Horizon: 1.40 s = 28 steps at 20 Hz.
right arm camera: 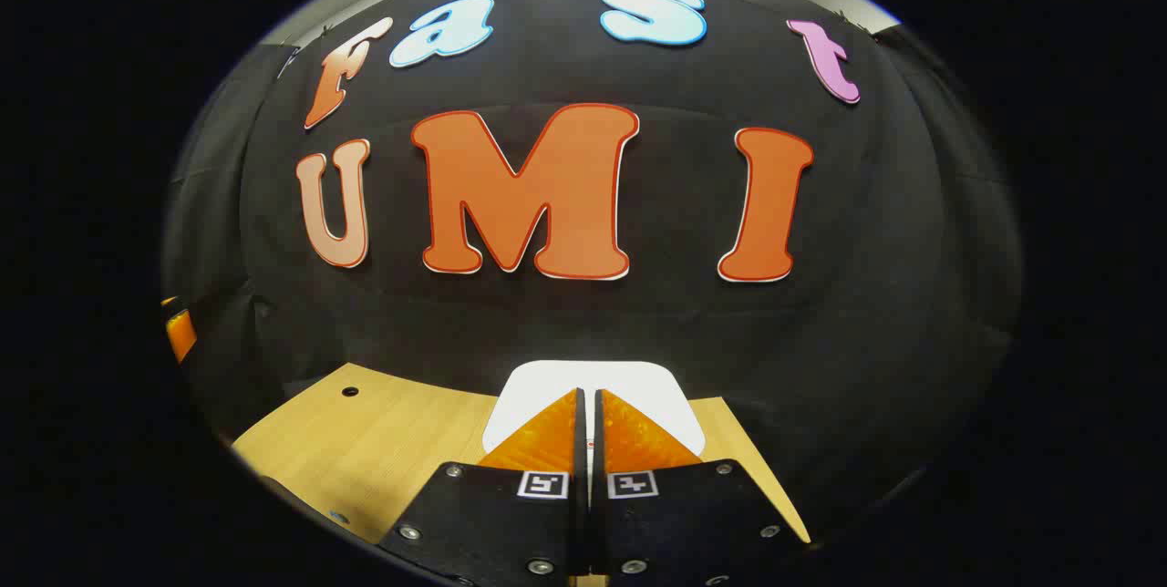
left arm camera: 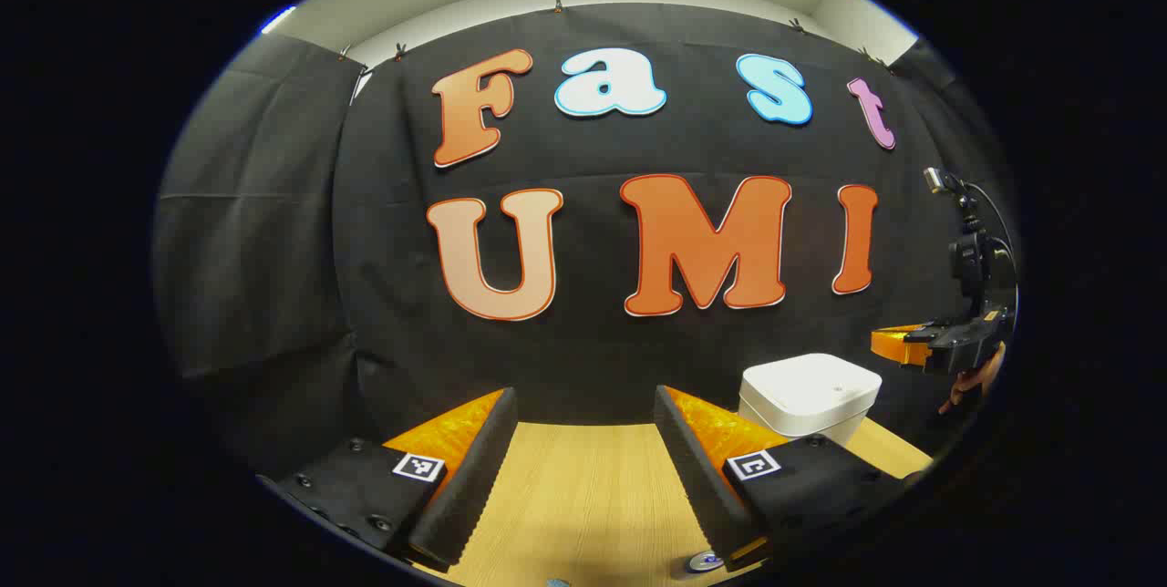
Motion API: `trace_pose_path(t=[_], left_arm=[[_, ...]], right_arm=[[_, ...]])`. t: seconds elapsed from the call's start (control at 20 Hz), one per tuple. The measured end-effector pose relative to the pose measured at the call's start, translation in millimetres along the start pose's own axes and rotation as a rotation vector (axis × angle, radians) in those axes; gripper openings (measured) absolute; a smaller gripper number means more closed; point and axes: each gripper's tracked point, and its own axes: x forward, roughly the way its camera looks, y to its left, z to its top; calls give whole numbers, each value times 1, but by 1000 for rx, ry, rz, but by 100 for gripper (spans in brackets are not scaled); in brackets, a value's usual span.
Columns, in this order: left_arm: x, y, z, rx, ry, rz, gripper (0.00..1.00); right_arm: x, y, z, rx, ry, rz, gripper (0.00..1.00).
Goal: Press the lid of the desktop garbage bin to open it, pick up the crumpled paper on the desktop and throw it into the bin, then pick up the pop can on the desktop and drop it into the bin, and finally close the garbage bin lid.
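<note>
While the right gripper [right arm camera: 588, 405] holds its two fingers pressed together with nothing between them, their joined tips point straight at the white lid [right arm camera: 638, 382] of the desktop garbage bin [left arm camera: 807, 396], which lies directly ahead and just below them in the right gripper view. Whether the tips already touch the lid or hang just above it I cannot tell. The lid lies flat and shut on the bin, a state that fits both a bin waiting to be pressed open and one closed again once the rubbish is inside; neither crumpled paper nor pop can is to be made out on the stretch of wooden desktop [right arm camera: 383, 450] in sight, so I cannot settle which. In the left gripper view, the left gripper [left arm camera: 583, 409] has its fingers wide apart and empty, low over the bare wood, with the bin ahead and off to its right; the right gripper appears farther off beyond the bin, level with its top, held in a hand. By my reading the right gripper is much the nearer to the lid, and any press would go straight down along its own finger line.
</note>
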Motion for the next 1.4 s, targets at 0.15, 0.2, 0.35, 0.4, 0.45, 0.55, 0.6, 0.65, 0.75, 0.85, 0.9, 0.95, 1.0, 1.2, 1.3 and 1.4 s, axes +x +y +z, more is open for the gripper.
trace_pose_path(t=[0.15,0.2,0.35,0.4,0.45,0.55,0.6,0.65,0.75,0.85,0.9,0.95,1.0,1.2,1.3,1.4], left_arm=[[-1,1,-1,9,8,25,96],[-1,1,-1,13,10,32,96],[-2,2,-3,22,11,57,96],[-3,3,-2,23,11,65,97],[-3,3,-2,25,12,72,97],[-2,4,-3,28,15,87,96],[-2,4,-4,29,16,93,96],[-2,4,-4,30,18,99,96],[-1,4,-6,33,24,109,97],[-2,4,-8,38,34,116,97],[-2,4,-8,42,40,120,97],[-4,3,-10,45,45,123,97],[-5,3,-11,49,48,126,97],[-5,1,-13,53,57,138,97],[-6,0,-16,52,62,137,97],[-6,-2,-17,56,63,136,97]], right_arm=[[13,-4,-8,-15,12,13,1],[18,-4,-12,-14,21,20,1],[31,-4,-21,-20,47,40,1],[36,-3,-24,-25,53,47,1],[39,-2,-26,-28,59,53,1],[47,-2,-32,-36,70,65,1],[51,-2,-35,-40,78,68,1],[53,-2,-39,-42,86,73,1],[58,-3,-47,-45,106,83,1],[63,-3,-54,-44,122,93,1],[65,-3,-57,-45,128,97,1],[65,-3,-60,-48,134,99,1],[67,-4,-62,-48,141,101,1],[68,-5,-66,-47,148,104,1],[67,-7,-66,-49,150,106,1],[68,-6,-65,-55,146,107,1]])
